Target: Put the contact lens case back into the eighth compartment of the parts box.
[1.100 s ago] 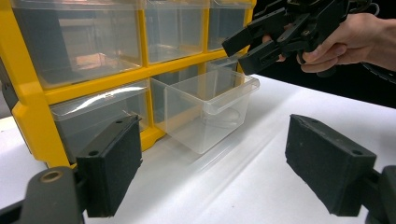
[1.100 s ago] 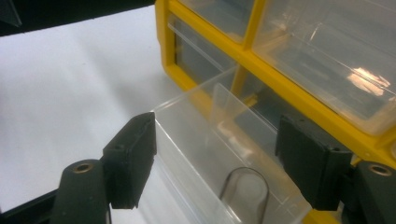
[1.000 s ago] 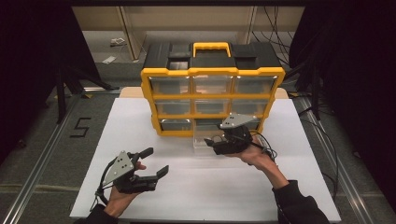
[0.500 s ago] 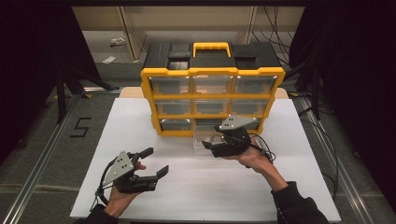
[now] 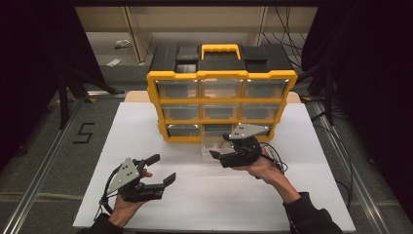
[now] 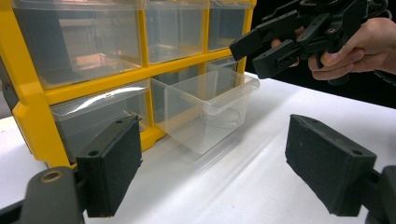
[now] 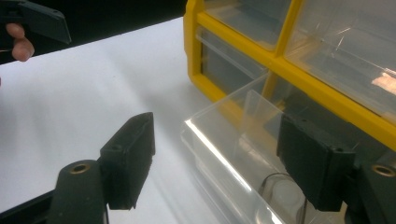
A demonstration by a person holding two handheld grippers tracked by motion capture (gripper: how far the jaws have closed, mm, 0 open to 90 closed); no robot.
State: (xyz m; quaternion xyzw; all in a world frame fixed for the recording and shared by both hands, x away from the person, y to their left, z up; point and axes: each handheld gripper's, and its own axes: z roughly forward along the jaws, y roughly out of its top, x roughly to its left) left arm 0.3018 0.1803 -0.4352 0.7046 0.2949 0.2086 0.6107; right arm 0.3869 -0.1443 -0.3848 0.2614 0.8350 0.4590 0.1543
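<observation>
A yellow organizer [image 5: 156, 97] with clear drawers stands at the back of the white table [image 5: 311, 146]. Its bottom middle drawer [image 5: 210, 146] is pulled out onto the table; it is clear plastic [image 6: 205, 107] with a small round item on its floor [image 7: 275, 186]. My right gripper [image 5: 218, 145] is open at that drawer, one pad [image 7: 130, 158] outside the front wall and the other pad [image 7: 313, 163] over the inside. The left gripper [image 5: 164, 167] is open above the table's near left, pads [image 6: 112, 168] wide apart and holding nothing. It points at the drawer and the right gripper [image 6: 261, 51].
The organizer has a yellow handle [image 5: 220, 48] on its black top. The other drawers [image 6: 93, 42] are pushed in. Bare white table lies between the two hands. Cables [image 5: 272, 156] trail behind the right hand. The table's edges drop to a dark floor.
The right gripper has drifted slightly toward me at the drawer. The left gripper has stayed where it was.
</observation>
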